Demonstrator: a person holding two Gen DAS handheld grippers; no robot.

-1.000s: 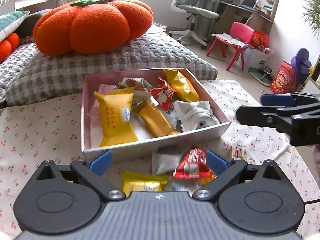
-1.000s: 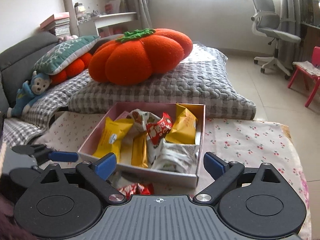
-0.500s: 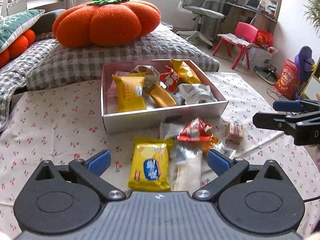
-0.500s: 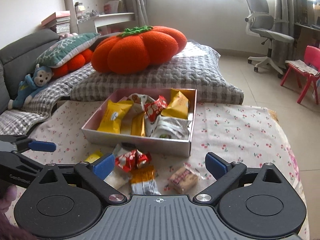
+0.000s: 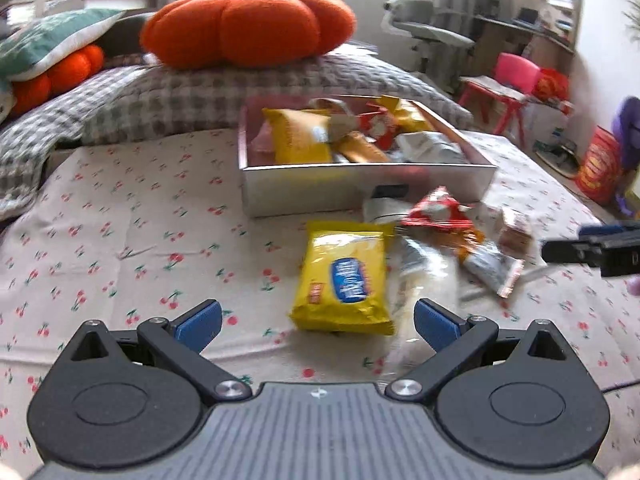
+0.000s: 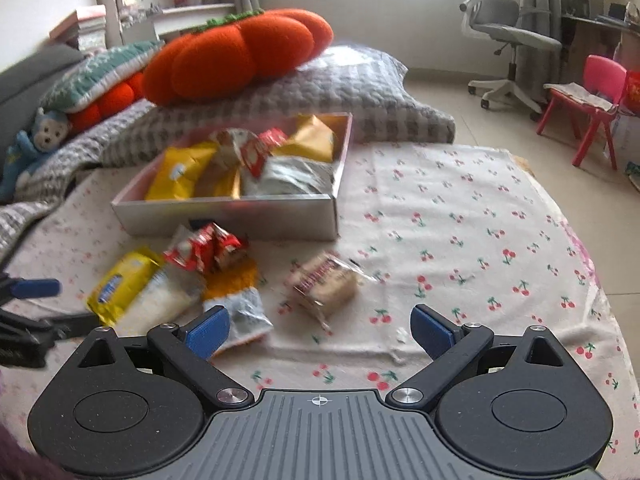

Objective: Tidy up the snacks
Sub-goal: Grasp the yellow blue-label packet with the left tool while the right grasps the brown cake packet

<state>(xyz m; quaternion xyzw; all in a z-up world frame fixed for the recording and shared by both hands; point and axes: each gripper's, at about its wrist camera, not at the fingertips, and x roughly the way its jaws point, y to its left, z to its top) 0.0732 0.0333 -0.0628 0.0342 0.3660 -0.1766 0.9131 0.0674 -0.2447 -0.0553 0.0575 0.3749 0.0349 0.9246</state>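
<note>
Motion blurs the print on the yellow packet (image 5: 344, 278) and the red wrapper (image 5: 436, 212) beyond reading, my own right gripper (image 5: 600, 246) is cut off by the left view's edge, and the box (image 6: 240, 216) hides its lower snacks.

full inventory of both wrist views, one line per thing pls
box: 1, silver outside, pink inside, on the cherry-print cloth, filled with snack packs
yellow packet: 1, yellow with blue label, loose in front of box
red packet: 1, red and white, against box front wall
clear packet: 1, whitish, beside yellow packet
brown snack: 1, clear wrap, alone right of the pile
cloth: 1, white with red cherries
pumpkin cushion: 1, orange, on grey checked pillow
office chair: 1, grey, background
left gripper: open, empty
right gripper: open, empty
</note>
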